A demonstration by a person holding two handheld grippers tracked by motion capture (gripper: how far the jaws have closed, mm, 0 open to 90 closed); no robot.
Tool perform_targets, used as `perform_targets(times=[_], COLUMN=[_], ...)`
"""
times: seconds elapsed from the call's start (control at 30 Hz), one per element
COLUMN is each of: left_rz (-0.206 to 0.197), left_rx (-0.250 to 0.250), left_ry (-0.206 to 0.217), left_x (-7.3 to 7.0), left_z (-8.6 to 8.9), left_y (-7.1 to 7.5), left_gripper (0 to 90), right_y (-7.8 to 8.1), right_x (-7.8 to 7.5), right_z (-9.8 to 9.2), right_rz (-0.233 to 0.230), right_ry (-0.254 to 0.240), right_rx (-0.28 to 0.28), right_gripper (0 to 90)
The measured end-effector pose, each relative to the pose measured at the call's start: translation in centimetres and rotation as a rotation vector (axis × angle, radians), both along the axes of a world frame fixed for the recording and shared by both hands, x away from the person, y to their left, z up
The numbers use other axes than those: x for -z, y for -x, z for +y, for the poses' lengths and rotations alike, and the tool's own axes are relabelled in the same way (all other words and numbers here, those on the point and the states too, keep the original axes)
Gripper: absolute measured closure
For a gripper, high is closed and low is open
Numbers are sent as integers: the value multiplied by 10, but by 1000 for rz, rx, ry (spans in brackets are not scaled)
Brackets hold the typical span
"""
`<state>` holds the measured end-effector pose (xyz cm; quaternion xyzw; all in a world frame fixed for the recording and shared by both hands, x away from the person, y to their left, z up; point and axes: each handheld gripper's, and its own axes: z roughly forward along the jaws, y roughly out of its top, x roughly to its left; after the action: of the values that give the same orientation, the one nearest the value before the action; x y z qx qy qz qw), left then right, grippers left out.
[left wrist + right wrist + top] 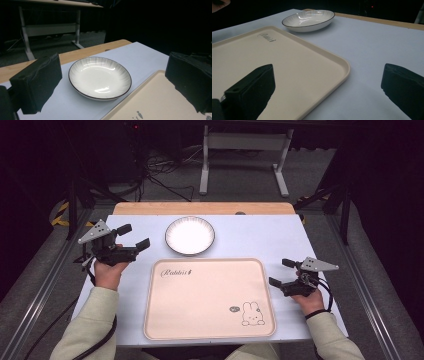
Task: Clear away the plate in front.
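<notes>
A white shallow bowl with a dark rim [190,235] [100,77] [309,20] sits on the pale table cover, just beyond a cream tray [210,298] [160,102] [287,62] with a rabbit drawing. My left gripper [133,235] [110,85] hovers open to the left of the bowl, its jaws wide apart and pointing at it. My right gripper [281,272] [328,87] rests open at the tray's right edge, one jaw over the tray, the other over the table cover. Nothing is held in either.
The wooden table edge [202,208] runs along the far side. A white desk frame [245,150] and cables [160,175] lie on the floor beyond. Metal rails [45,285] flank both sides of the table.
</notes>
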<state>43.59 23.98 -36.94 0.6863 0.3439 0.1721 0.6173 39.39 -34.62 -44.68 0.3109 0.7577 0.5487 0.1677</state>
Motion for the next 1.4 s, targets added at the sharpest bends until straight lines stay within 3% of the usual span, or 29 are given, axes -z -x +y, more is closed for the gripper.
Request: perform_targets(times=[0.37,0.5,0.6,0.77,1.03,1.4], left_rz=[38,58,55,51,90,129], left_rx=[-7,-1,-22,-52,-75,-30], left_ry=[10,89,62,59,28,1], left_x=[1,3,2,0,1,0], left_z=[-3,4,4,4,-1,-15], left_y=[-22,-27,-30,-38,-55,-78], left_gripper=[19,28,28,25,31,62], right_y=[0,0,0,0,-1,-1], right_x=[0,0,0,0,0,0], right_z=[-1,-1,-2,-1,-1,-1], right_rz=[-1,-1,1,3,6,5], right_ry=[-7,-9,-17,-14,-13,-5], right_rx=[1,-2,0,-3,3,11], right_gripper=[0,0,0,0,0,0])
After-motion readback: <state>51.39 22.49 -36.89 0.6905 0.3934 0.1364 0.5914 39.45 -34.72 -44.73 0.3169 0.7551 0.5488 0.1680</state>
